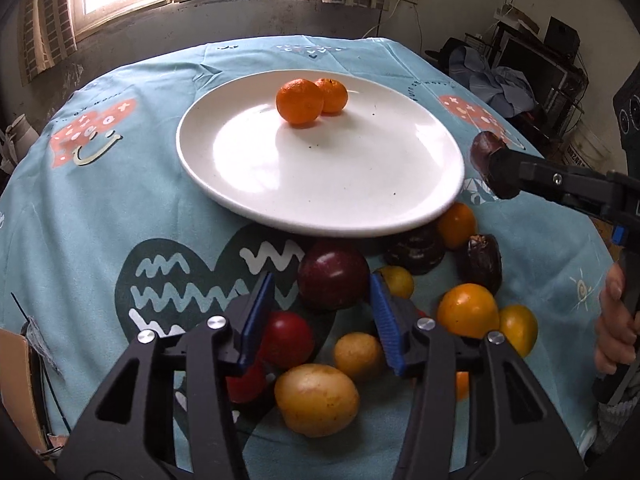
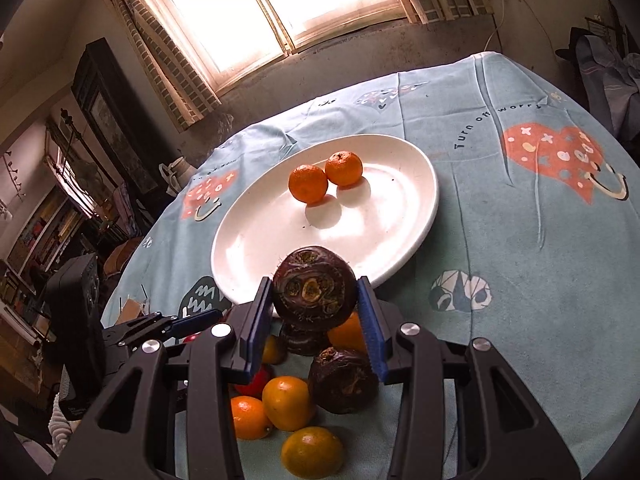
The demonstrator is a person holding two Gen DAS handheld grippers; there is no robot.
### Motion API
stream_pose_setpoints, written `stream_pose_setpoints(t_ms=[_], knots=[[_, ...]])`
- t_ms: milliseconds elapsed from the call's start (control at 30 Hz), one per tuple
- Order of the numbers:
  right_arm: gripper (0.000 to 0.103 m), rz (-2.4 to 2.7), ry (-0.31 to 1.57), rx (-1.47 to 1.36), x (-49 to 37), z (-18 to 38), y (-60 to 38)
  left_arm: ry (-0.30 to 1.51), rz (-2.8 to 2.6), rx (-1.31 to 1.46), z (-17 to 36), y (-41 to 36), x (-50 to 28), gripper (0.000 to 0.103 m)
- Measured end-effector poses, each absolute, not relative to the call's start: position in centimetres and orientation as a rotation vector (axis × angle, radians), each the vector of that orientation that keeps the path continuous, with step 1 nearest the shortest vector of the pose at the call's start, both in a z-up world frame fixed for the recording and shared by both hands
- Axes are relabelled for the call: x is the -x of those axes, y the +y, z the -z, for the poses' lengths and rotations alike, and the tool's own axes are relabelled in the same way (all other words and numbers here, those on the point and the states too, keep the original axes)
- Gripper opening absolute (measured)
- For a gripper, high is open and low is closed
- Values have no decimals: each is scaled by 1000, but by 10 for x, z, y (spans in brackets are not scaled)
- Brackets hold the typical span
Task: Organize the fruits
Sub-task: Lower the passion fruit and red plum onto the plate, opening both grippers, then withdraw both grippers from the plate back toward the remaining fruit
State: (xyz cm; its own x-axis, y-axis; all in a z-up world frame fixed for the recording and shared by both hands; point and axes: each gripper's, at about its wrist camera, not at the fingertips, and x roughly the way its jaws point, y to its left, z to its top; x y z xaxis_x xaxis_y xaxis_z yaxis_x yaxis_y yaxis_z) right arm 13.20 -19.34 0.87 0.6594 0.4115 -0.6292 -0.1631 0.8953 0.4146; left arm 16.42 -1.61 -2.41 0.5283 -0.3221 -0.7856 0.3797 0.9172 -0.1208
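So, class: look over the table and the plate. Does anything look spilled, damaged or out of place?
Nothing is spilled or broken. The white plate carries a few dark specks, which look like crumbs or dirt. The dark fruit in the right gripper has a rough, scarred end, but that may be natural.

Left claw point(image 1: 322, 316) gapes, angled down; right claw point(image 2: 314, 310) stands clamped.

Glossy white ceramic-looking oval plate point(image 1: 320, 184), matt light-blue printed cloth tablecloth point(image 1: 100, 208), rough dull dark-brown round fruit point(image 2: 314, 292) lower centre, ribbed blue gripper pads point(image 2: 370, 320), matt black plastic-looking arms
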Motion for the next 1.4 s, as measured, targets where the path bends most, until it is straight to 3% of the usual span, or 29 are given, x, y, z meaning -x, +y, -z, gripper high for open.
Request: stream_pose_setpoints(t_ms=[233,300,467,633,867,900,933,967,1067,1167,1400], knots=[[43,-332,784,-368,-130,-8,-200,983,491,63,31,-10,-185,46],[43,-330,783,-376,-130,-9,-201,984,506,63,30,-10,-181,40],[43,-324,776,-384,-130,-9,-206,951,512,60,23,-10,-166,40],[43,-322,750,-392,-130,-15,-207,817,511,71,-17,-4,-145,40],[46,-307,796,-338,-169,-16,-179,836,357,64,-22,-15,-203,41],[61,-290,785,-338,-172,-14,-179,843,352,76,-16,-15,-207,45],[68,-259,760,-335,-171,-12,-181,843,351,84,-12,-14,-208,51],[68,-240,737,-325,-169,-12,-184,835,343,81,-9,-12,-207,60],[68,-256,698,-340,-162,-17,-196,808,329,88,-13,1,-202,61],[68,-275,678,-364,-146,-18,-205,789,306,146,-16,24,-192,72],[68,-246,722,-379,-120,-4,-216,803,211,157,-2,60,-150,72]])
